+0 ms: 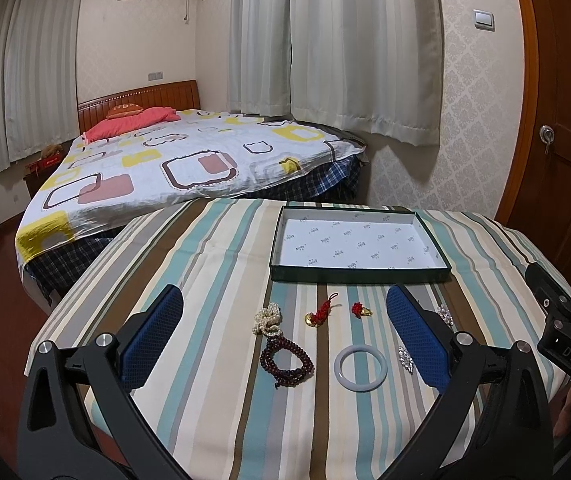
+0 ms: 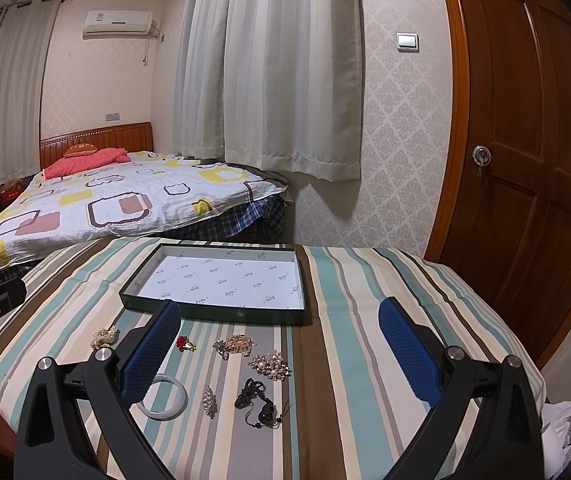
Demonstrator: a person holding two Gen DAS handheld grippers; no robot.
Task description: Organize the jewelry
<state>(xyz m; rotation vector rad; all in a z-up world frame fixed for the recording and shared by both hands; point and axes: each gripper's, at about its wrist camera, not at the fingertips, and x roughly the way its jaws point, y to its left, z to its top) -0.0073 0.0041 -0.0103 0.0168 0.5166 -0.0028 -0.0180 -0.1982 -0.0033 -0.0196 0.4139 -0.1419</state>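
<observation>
Both tongs, left (image 1: 285,334) and right (image 2: 279,342), hover spread and empty over scattered jewelry; tray (image 2: 137,296) beyond on the striped bench (image 2: 345,360); bed (image 2: 105,200) behind.

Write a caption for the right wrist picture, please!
Open right gripper hovers over jewelry beside an empty box.

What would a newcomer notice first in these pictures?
Probably the shallow box lying empty at the far side of the striped tablecloth. In front of it lie scattered pieces: a white bangle, dark red beads and a pearl brooch. Both open tongs frame them, touching nothing.
</observation>
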